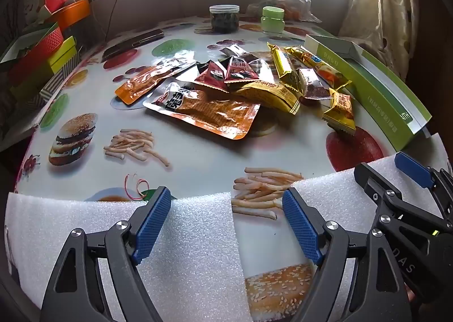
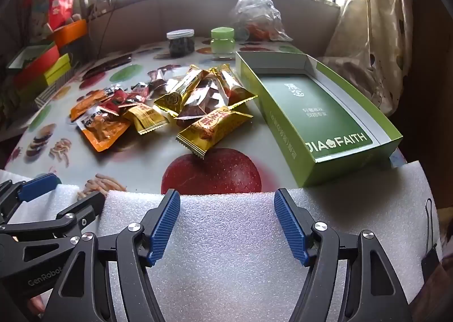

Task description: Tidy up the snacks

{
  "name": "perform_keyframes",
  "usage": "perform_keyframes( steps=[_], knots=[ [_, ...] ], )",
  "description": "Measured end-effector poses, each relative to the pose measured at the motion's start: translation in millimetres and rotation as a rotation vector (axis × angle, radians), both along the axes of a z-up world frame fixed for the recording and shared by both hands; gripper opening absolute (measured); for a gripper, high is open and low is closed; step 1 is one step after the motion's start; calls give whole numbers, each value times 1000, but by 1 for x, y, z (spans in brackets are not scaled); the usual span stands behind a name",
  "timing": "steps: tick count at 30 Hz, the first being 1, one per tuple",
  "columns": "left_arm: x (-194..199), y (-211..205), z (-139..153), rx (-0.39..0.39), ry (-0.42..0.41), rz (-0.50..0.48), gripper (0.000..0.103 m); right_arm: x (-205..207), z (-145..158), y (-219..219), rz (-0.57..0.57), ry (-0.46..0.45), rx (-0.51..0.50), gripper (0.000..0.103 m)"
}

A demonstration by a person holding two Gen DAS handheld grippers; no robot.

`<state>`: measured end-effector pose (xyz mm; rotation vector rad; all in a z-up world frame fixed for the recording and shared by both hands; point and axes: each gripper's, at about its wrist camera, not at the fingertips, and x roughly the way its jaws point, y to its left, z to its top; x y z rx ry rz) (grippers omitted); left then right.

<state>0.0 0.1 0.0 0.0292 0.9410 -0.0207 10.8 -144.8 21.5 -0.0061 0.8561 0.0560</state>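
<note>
Overlapping in a heap mid-surface, the snack packets (image 2: 158, 107) hid one another beside the open green box (image 2: 317, 112); behind stood a dark jar (image 2: 180, 43). Both the left claw (image 1: 226, 223) and right claw (image 2: 226, 225) gaped wide, empty, over white foam sheets (image 2: 226, 251).

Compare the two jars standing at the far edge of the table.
The dark-filled jar has clear walls showing dark contents; the green jar is pale translucent green, contents not discernible. The dark-filled jar wears a flat whitish lid, the green jar a green lid. The dark-filled jar stands left of the green jar, which sits nearer the plastic bag. Both are upright, capped, and apart from the snack pile.
</note>
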Motion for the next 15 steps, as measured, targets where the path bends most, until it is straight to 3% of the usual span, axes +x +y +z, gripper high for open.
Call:
perform_keyframes(
  steps=[15],
  knots=[
    [0,0,0,5,2,1,81,0,0,0,0,6,-11,69]
  ],
)
